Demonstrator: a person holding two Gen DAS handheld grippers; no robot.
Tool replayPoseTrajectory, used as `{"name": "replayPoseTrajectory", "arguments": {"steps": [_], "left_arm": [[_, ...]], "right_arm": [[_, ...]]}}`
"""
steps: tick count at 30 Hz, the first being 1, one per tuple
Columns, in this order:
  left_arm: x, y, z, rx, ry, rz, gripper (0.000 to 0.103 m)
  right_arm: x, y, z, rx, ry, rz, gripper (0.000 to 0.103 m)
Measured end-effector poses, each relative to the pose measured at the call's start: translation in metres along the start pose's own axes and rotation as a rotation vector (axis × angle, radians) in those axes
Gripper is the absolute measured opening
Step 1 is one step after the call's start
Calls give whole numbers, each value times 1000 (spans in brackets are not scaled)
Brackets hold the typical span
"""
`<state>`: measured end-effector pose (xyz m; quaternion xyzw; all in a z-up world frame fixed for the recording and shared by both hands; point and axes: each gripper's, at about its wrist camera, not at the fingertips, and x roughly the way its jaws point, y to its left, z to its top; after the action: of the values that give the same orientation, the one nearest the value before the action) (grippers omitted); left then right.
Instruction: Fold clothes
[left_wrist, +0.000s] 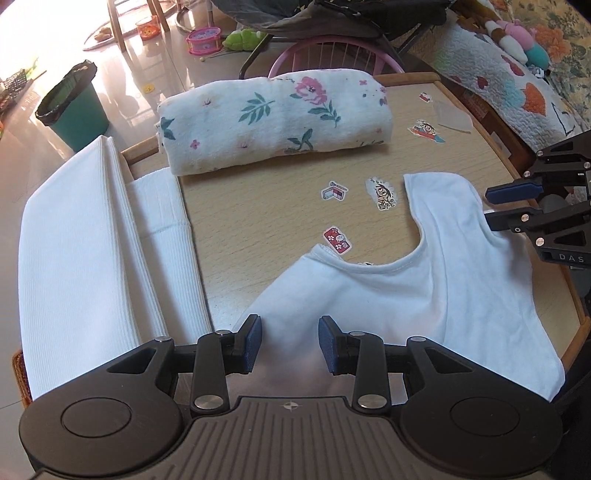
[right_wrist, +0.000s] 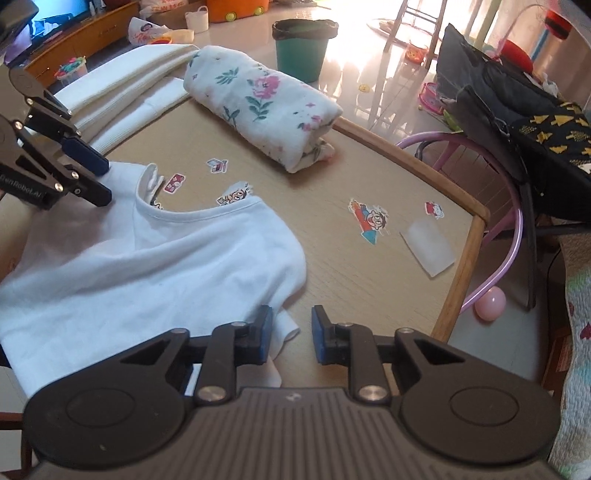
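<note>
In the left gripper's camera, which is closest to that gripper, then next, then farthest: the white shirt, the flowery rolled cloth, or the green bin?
1. White shirt, right beneath the left gripper.
2. Flowery rolled cloth, across the table.
3. Green bin, on the floor, far left.

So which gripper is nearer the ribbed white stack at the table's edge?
Left. The left gripper hovers over the white shirt right beside the ribbed stack. The right gripper sits at the shirt's opposite side, well away from it.
</note>
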<state>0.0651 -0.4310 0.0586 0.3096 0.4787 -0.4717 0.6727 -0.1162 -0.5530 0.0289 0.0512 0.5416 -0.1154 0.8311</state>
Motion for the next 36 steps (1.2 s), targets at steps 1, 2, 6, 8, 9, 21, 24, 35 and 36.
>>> {"name": "replayPoseTrajectory", "arguments": {"steps": [1, 2, 6, 8, 9, 21, 24, 35, 36], "left_arm": [[0, -1, 0, 1, -2, 3, 37], [-1, -1, 0, 2, -3, 5, 37], [-1, -2, -2, 1, -10, 10, 37], [-1, -2, -2, -4, -11, 11, 37], [-1, -2, -1, -7, -11, 11, 37], [3, -8, 6, -20, -31, 20, 37], [5, -10, 9, -18, -39, 31, 37], [11, -19, 24, 8, -85, 80, 32], [12, -18, 25, 2, -90, 85, 32]], "right_arm": [[0, 0, 1, 12, 7, 4, 10], [1, 1, 2, 24, 14, 9, 8], [0, -1, 2, 57, 15, 11, 1], [-4, -1, 1, 40, 2, -36, 1], [-7, -2, 1, 23, -2, -72, 1], [-22, -41, -1, -31, 21, -226, 1], [-11, -38, -4, -78, 53, -253, 1], [2, -45, -10, -53, 38, -256, 1], [2, -46, -9, -49, 33, -260, 1]]}}
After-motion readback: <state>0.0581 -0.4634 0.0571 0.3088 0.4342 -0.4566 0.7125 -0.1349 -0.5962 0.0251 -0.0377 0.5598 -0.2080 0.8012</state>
